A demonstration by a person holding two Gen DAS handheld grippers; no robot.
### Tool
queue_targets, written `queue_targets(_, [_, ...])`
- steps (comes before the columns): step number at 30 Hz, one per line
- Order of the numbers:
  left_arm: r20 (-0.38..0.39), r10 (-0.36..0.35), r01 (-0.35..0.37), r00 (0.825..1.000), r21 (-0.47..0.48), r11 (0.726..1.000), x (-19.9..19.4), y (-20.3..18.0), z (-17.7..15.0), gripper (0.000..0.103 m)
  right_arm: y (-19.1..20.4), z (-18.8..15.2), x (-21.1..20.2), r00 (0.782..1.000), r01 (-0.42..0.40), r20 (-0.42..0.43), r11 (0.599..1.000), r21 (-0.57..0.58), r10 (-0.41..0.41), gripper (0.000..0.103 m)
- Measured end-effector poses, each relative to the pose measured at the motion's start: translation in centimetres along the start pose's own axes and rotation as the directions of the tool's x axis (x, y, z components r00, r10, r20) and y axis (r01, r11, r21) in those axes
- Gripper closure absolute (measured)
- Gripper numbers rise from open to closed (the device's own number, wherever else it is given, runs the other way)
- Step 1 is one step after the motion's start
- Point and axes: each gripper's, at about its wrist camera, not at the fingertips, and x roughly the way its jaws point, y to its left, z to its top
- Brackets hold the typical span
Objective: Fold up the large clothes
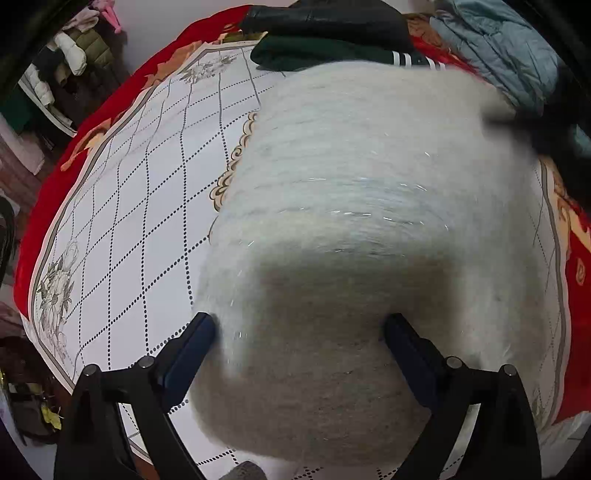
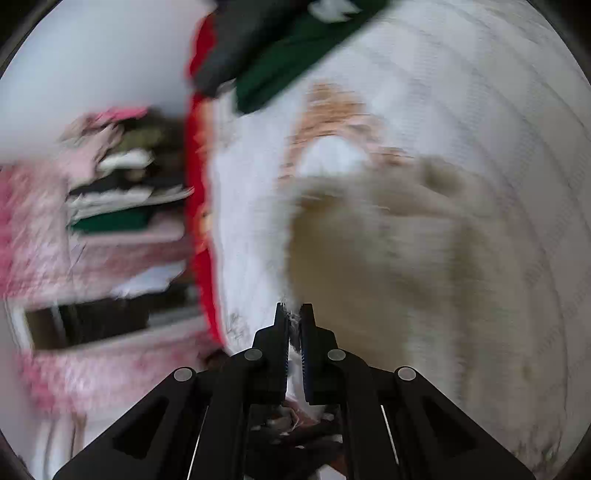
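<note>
- Across the middle of the bed [image 1: 122,206], reaching toward its far edge: the fuzzy white sweater [image 1: 362,206], spread broad and flat, most likely to give a clean base for folding.
- Near the bed's front edge: left gripper [image 1: 300,325] splayed wide, gripping nothing, its dark blue fingers [image 1: 184,354] set either side of the sweater's near end, probably ready to pin or gather that end.
- In the right wrist view: right gripper [image 2: 294,317] pinched tight on a wisp of the sweater's [image 2: 388,258] edge, lifted off the bed, likely to carry one side over; heavy blur, so exact part of garment impossible to tell.
- At the far edge of the bed: folded dark green garment with white stripes [image 1: 332,55] under a black garment [image 1: 325,22], stacked apart, seemingly finished pieces; pale blue padded jacket [image 1: 498,48] at the far right corner.
- Textures: sweater long-napped, woolly, with glinting threads, soft and prone to sagging; bed cover smooth, white with dotted lattice lines and grey flowers, bordered in red plush.
</note>
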Motion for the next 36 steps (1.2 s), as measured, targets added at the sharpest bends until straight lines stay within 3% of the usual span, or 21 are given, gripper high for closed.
queue_targets(1, [0.002,-0.001,0.001,1.000,0.006,1.000,0.0,-0.2,0.0,0.007,-0.5,0.1,0.3,0.997,0.075,0.007,0.997,0.010,-0.075,0.098])
queue_targets(2, [0.003,0.002,-0.002,1.000,0.012,1.000,-0.2,-0.4,-0.1,0.007,-2.2,0.5,0.9,0.978,0.210,0.015,0.977,0.032,-0.210,0.103])
queue_targets(4, [0.010,-0.001,0.000,1.000,0.028,1.000,-0.8,-0.7,0.0,0.007,-4.2,1.2,1.9,0.950,0.311,0.016,0.950,0.039,-0.312,0.103])
queue_targets(8, [0.006,-0.024,0.024,1.000,0.016,1.000,-2.6,0.1,0.5,0.007,-3.4,2.2,2.8,0.955,0.296,-0.034,0.955,0.009,-0.296,0.103])
queue_targets(12, [0.020,-0.054,0.055,0.998,-0.044,0.998,-5.1,2.6,1.8,0.007,-2.5,1.7,0.3,0.982,0.179,-0.065,0.984,0.014,-0.178,0.096])
queue_targets(13, [0.021,-0.059,0.061,0.998,-0.061,0.996,-5.4,3.5,2.4,0.007,-2.3,1.2,-1.3,0.984,0.172,-0.049,0.985,0.014,-0.171,0.078])
queue_targets(14, [0.019,-0.060,0.061,0.998,-0.072,0.996,-5.4,4.2,3.0,0.007,-2.6,0.6,-2.7,0.984,0.175,-0.030,0.984,0.014,-0.174,0.042])
queue_targets(16, [0.020,-0.048,0.050,0.999,-0.079,0.996,-5.1,5.2,4.2,0.007,-4.7,-0.9,-4.9,0.977,0.210,0.014,0.977,0.041,-0.210,0.012])
queue_targets(18, [0.019,-0.024,0.025,1.000,-0.071,0.997,-4.3,5.8,5.4,0.007,-7.7,-2.6,-5.2,0.974,0.227,-0.020,0.968,0.105,-0.226,0.012])
queue_targets(22, [0.014,-0.010,0.011,1.000,-0.043,0.999,-3.0,6.1,6.9,0.007,-13.4,-4.2,-0.1,0.990,0.089,-0.125,0.965,0.248,-0.059,0.014])
queue_targets(23, [0.009,-0.009,0.009,1.000,-0.034,0.999,-2.7,6.1,7.1,0.007,-13.8,-4.3,0.8,0.990,0.065,-0.134,0.967,0.247,-0.033,0.027])
queue_targets(26, [-0.009,-0.018,0.017,1.000,-0.019,1.000,-2.1,6.1,7.6,0.007,-12.6,-2.4,3.4,0.995,0.036,-0.101,0.983,0.180,-0.017,0.040])
queue_targets(30, [-0.032,-0.029,0.030,0.999,0.002,1.000,-1.0,5.6,8.0,0.007,-8.4,1.2,3.4,0.997,0.043,-0.058,0.999,0.010,-0.042,0.043])
queue_targets(33, [-0.054,-0.066,0.066,0.996,-0.008,0.998,0.0,5.2,8.1,0.007,-6.6,3.4,3.0,0.991,0.107,-0.073,0.990,-0.090,-0.113,0.041])
queue_targets(36, [-0.080,-0.164,0.160,0.983,-0.056,0.985,1.5,5.1,8.3,0.008,-7.1,4.7,3.5,0.984,0.131,-0.107,0.984,-0.120,-0.144,0.028])
